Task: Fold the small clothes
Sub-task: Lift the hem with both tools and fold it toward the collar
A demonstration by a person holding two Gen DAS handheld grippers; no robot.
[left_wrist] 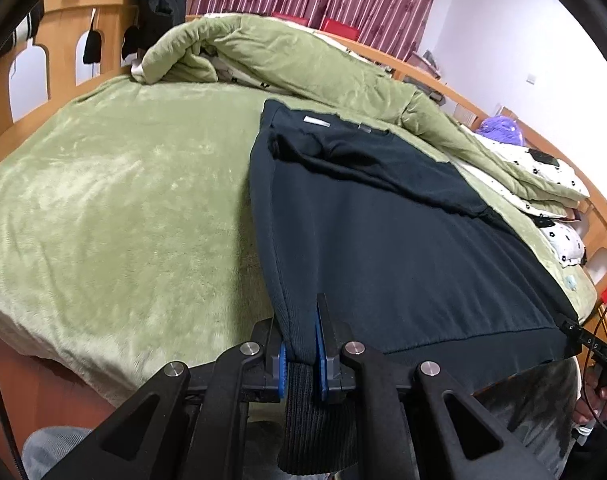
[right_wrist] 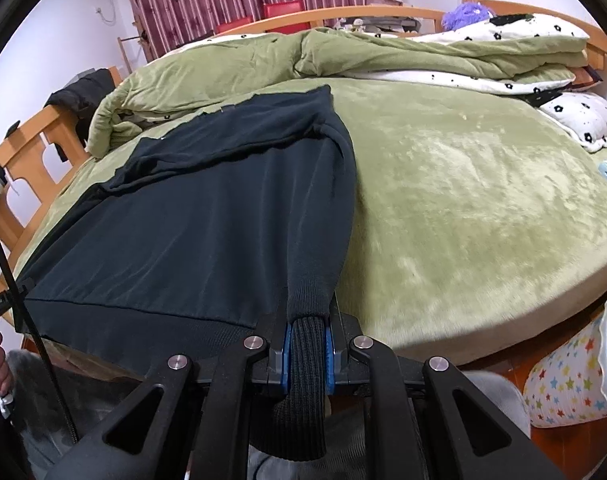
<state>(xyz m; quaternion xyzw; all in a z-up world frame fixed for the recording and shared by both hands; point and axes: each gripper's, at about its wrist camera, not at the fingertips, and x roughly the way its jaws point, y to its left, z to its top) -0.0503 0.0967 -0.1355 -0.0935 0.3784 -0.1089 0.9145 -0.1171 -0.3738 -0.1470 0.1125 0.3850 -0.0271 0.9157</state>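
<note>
A dark navy sweatshirt [left_wrist: 383, 240] lies flat on the green bed cover [left_wrist: 123, 200], its sleeves folded across the upper body. My left gripper [left_wrist: 301, 344] is shut on the ribbed hem at the garment's left bottom corner, at the bed's near edge. My right gripper [right_wrist: 307, 340] is shut on the ribbed hem at the right bottom corner of the sweatshirt [right_wrist: 207, 232]. The hem is stretched between the two grippers. The right gripper also shows in the left wrist view [left_wrist: 595, 344].
A rumpled green quilt [right_wrist: 303, 60] with a white flowered lining lies along the far side of the bed. A wooden bed frame [left_wrist: 63, 40] surrounds it. A star-patterned bin [right_wrist: 571, 376] stands on the floor at right.
</note>
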